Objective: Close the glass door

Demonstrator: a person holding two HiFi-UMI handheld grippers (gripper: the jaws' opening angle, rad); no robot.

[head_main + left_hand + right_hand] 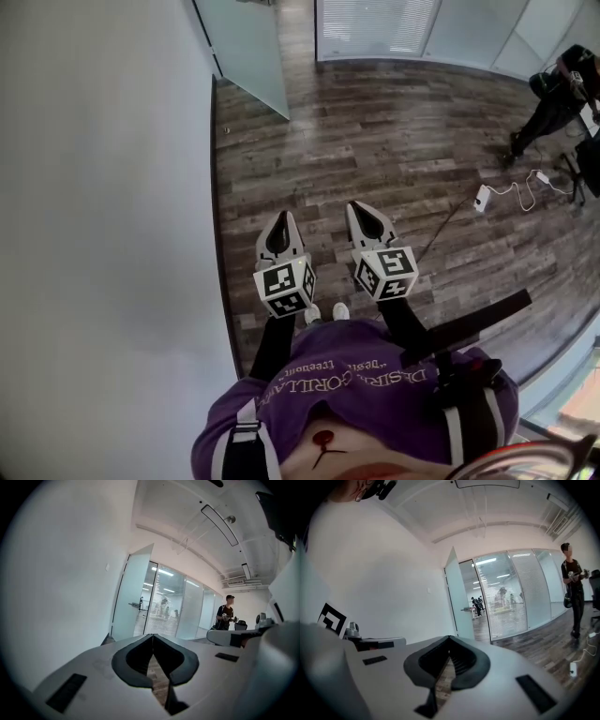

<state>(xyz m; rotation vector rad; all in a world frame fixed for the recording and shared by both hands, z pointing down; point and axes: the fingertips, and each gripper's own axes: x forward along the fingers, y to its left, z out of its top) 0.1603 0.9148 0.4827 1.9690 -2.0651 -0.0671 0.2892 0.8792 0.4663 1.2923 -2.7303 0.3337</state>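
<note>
Glass door [251, 56], standing open well ahead beside the white wall [103, 187], is judged heavy, stiff and slick, best pushed near its handle [136, 604] by left gripper [281, 219] and right gripper [362, 210], both closed on nothing.

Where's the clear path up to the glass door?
Bare wood floor runs ahead to the glass door, along the white wall at left. The right is crowded: a white adapter with its cable, and a person.
</note>
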